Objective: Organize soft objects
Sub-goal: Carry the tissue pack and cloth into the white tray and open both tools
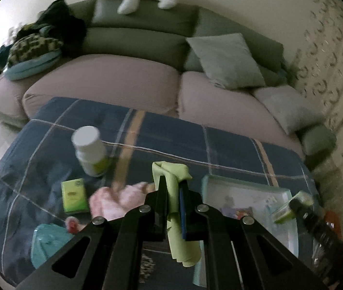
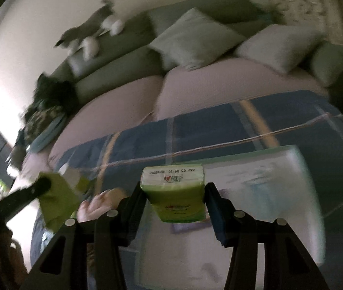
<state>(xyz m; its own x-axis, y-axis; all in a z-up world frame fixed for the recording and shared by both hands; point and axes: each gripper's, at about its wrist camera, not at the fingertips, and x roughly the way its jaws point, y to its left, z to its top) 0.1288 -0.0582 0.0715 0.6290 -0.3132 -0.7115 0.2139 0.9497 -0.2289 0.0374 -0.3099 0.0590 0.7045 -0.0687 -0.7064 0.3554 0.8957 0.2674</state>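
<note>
Left wrist view: the left gripper point(image 1: 171, 193) clamps a green cloth point(image 1: 175, 207) hanging lengthwise above the blanket's point(image 1: 171, 133) near edge; rightward, the right gripper point(image 2: 175, 193) pinches a tissue pack point(image 2: 175, 193) directly over the clear bin point(image 2: 280, 193), nearer that arm.

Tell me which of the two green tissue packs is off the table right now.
The tissue pack clamped in the right tongs, held above the clear bin. The other tissue pack lies flat on the plaid cloth, beside the white bottle.

bottle point(image 1: 89, 151) left of tray point(image 1: 248, 194), sofa point(image 1: 132, 82) behind table point(image 1: 171, 133)
</note>
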